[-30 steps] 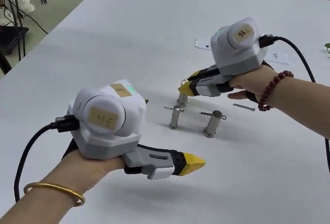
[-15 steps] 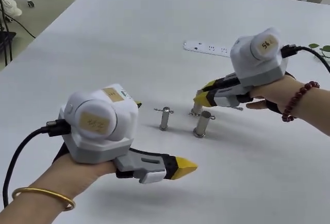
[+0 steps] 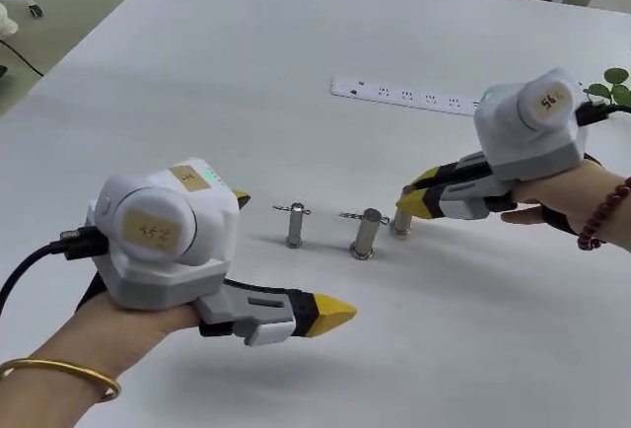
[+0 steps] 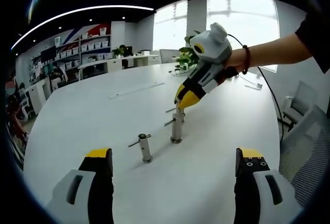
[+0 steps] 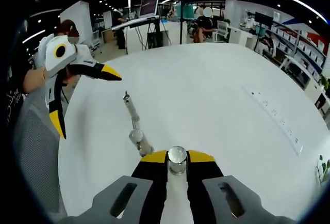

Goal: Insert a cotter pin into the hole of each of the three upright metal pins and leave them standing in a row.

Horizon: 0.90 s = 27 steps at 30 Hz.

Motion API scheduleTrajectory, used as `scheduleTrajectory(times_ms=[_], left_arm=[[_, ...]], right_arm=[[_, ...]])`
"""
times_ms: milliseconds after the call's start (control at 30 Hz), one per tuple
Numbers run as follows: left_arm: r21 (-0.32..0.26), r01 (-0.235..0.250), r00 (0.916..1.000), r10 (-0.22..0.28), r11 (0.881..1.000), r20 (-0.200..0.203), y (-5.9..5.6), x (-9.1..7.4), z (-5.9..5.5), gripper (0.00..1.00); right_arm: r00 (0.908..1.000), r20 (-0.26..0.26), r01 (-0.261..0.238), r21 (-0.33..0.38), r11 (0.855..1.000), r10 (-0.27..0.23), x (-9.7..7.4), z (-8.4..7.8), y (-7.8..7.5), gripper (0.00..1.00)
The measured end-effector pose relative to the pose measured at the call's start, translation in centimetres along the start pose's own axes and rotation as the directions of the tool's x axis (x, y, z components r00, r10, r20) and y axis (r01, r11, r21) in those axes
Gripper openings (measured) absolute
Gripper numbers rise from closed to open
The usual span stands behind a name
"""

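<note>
Right tongs (image 3: 406, 203) are clamped on the end pin (image 5: 177, 160), which stands on the table (image 3: 197, 83) beside two others. Left tongs (image 4: 174, 154) hang spread and empty. We judge two done: the left pin (image 3: 294, 227) and middle pin (image 3: 366, 237) carry cotter pins (image 3: 350, 217). Whether the end one does, we cannot tell.

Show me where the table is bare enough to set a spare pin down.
Bare: the wide strip of table between the power strip and the pin row; also the near patch below the right gripper. Crowded: the row, where it grips the end pin.
</note>
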<state>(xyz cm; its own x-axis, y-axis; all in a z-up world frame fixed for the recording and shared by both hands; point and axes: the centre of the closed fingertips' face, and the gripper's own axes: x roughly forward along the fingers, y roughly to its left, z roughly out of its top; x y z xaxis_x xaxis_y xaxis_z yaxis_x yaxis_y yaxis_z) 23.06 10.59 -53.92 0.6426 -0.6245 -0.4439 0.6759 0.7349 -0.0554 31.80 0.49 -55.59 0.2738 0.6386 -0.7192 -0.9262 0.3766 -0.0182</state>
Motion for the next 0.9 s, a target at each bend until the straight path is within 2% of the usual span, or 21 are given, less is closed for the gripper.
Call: scheduleTrajectory(times_ms=[167,367,467,900], left_arm=[[0.006,-0.010,0.9999,0.010,1.000,0.007,0.2,-0.1,0.2,0.99],[-0.007,-0.009,1.0000,0.009,1.000,0.002,0.2,-0.2,0.1,0.99],[-0.022,0.000,1.0000,0.000,1.000,0.002,0.2,-0.2,0.1,0.99],[-0.008,0.017,0.9999,-0.017,1.000,0.005,-0.3,-0.5,0.4,0.99]], right_arm=[[0.9999,-0.010,0.001,0.017,1.000,-0.001,-0.8,-1.2,0.3,0.08],[0.9999,-0.015,0.001,0.019,1.000,-0.001,-1.3,-1.9,1.1,0.08],[1.0000,-0.007,-0.003,0.025,1.000,0.003,-1.6,-1.9,1.7,0.08],[0.9984,0.014,-0.054,-0.009,0.998,0.054,-1.8,-1.4,5.5,0.08]])
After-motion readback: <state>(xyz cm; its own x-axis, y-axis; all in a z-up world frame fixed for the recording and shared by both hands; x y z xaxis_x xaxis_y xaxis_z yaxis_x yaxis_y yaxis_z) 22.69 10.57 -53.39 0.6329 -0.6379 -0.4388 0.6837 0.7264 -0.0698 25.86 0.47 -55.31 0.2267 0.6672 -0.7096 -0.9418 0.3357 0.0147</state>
